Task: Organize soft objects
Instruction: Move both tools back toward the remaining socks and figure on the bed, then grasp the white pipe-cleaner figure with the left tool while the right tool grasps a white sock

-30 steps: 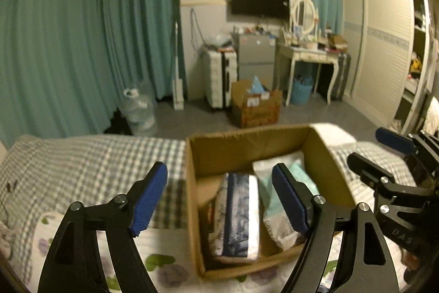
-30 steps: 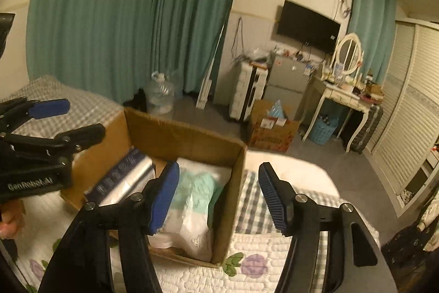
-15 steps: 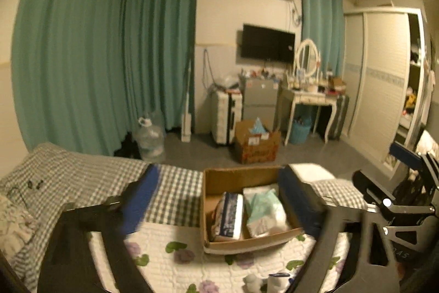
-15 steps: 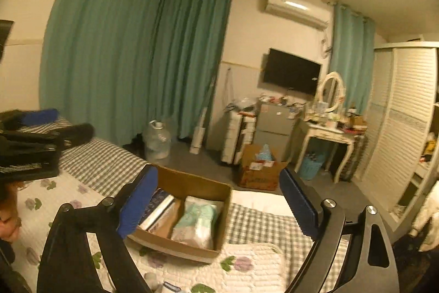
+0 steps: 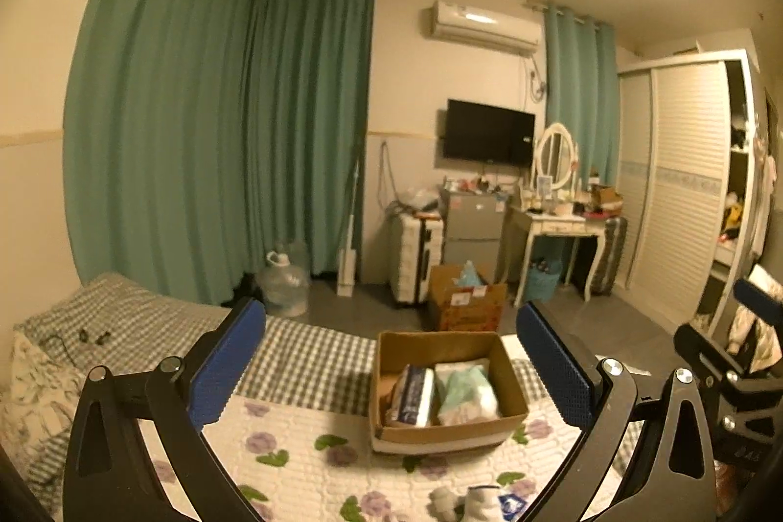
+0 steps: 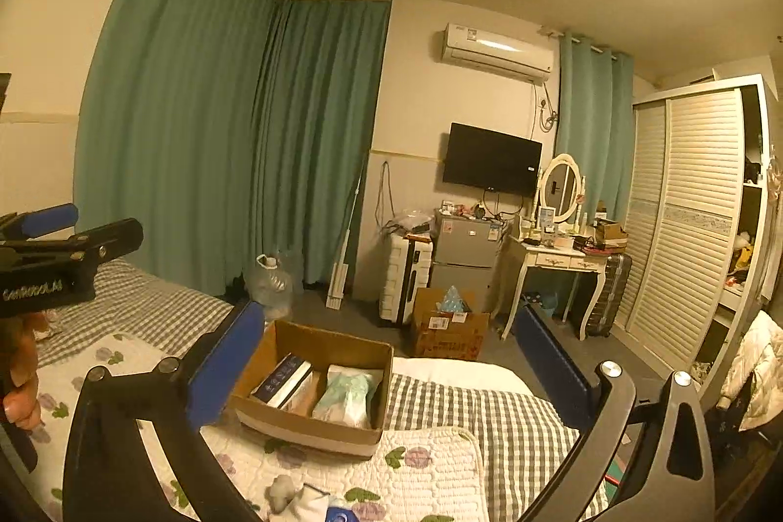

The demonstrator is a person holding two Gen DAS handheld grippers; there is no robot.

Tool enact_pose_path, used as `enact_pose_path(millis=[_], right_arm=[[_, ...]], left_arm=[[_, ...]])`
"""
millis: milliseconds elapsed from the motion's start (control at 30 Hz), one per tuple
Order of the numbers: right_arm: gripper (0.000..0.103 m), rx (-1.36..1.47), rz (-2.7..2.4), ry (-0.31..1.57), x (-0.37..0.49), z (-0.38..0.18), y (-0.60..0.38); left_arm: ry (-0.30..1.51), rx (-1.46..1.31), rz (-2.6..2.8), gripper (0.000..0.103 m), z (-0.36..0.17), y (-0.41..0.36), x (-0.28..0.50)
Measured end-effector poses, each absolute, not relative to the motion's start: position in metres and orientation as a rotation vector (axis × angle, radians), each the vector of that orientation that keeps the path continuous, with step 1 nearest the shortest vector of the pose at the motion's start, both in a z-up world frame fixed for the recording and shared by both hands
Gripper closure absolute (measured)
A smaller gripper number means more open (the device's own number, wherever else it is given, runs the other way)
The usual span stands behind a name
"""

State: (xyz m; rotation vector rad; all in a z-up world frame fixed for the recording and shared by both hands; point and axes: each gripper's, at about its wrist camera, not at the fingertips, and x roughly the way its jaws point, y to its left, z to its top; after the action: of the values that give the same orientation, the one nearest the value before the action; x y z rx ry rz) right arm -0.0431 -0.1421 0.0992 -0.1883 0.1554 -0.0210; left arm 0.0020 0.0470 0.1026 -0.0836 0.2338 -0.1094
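Cardboard box (image 5: 448, 426) rectangular; soft crinkled packs (image 5: 465, 392) inside.

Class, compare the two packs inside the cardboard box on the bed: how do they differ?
The dark blue pack lies on the left side of the box; the pale green pack lies on the right. The dark blue pack looks narrower and firmer, the pale green pack wider and puffier. Both lie side by side in the open box, untouched.

both tools hang wide open above the bed (image 5: 303, 355), nothing between their pads. the cardboard box (image 5: 443, 429) is open-topped, two packs inside; small soft items (image 6: 288, 495) lie on the quilt before it.
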Motion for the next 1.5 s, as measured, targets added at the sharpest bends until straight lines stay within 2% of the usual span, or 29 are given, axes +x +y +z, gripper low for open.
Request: enact_pose_path(millis=[300, 533, 933, 1400, 1500], right_arm=[[0.0, -0.195, -0.012, 0.181, -0.067, 0.098, -0.136], [0.0, -0.2, 0.048, 0.279, -0.051, 0.067, -0.13], [0.0, -0.193, 0.044, 0.468, 0.006, -0.012, -0.158], [0.0, -0.222, 0.007, 0.848, 0.064, -0.13, -0.185], [0.0, -0.207, 0.023, 0.916, 0.068, -0.151, -0.191]], left_arm=[[0.276, -0.122, -0.103, 0.0, 0.094, 0.055, -0.009], [0.347, -0.069, -0.079, 0.0, 0.063, 0.041, 0.0], [0.548, 0.0, -0.075, 0.0, -0.014, 0.027, 0.043], [0.889, 0.053, -0.096, 0.003, -0.131, 0.008, 0.08], [0.97, 0.038, -0.121, 0.011, -0.154, 0.001, 0.08]])
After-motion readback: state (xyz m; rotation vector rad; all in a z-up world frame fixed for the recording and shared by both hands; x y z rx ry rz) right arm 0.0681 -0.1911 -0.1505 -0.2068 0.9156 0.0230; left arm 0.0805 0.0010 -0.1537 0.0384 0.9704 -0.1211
